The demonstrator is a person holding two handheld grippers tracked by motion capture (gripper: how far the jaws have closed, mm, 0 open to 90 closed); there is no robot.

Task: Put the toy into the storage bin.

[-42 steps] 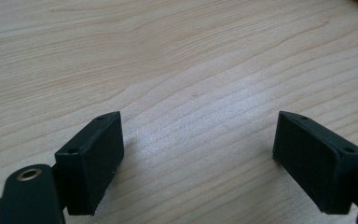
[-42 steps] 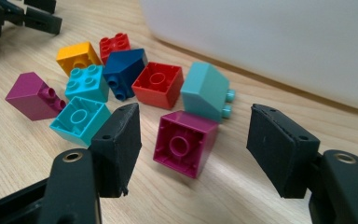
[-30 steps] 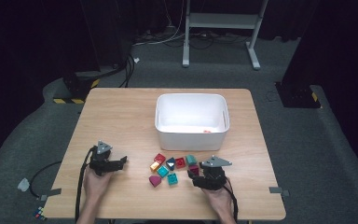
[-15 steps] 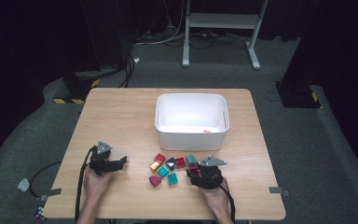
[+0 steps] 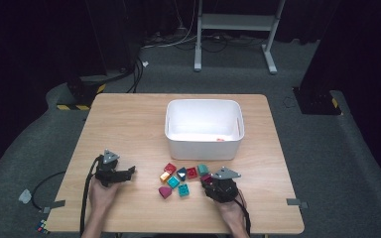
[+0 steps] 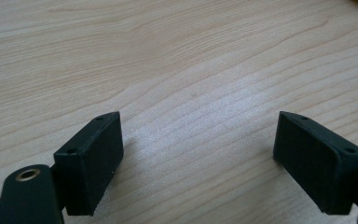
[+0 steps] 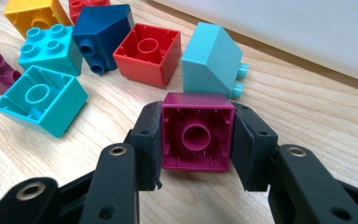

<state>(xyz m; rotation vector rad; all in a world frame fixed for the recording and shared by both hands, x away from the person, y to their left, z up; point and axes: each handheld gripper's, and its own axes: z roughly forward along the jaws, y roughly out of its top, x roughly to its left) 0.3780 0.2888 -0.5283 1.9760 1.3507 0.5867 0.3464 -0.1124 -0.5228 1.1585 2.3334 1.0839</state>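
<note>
With the right gripper (image 7: 196, 142) clamped squarely on the hollow-sided magenta plastic brick (image 7: 196, 131) just in front of the white plastic bin (image 5: 204, 128), its jaws having just been closing, lift straight up before carrying, clear of the neighbouring teal sloped brick (image 7: 210, 59).

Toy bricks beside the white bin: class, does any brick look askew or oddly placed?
Several lie off their bases. The magenta brick in the right gripper shows its hollow underside, as do the red brick and a teal brick. None looks damaged.
</note>
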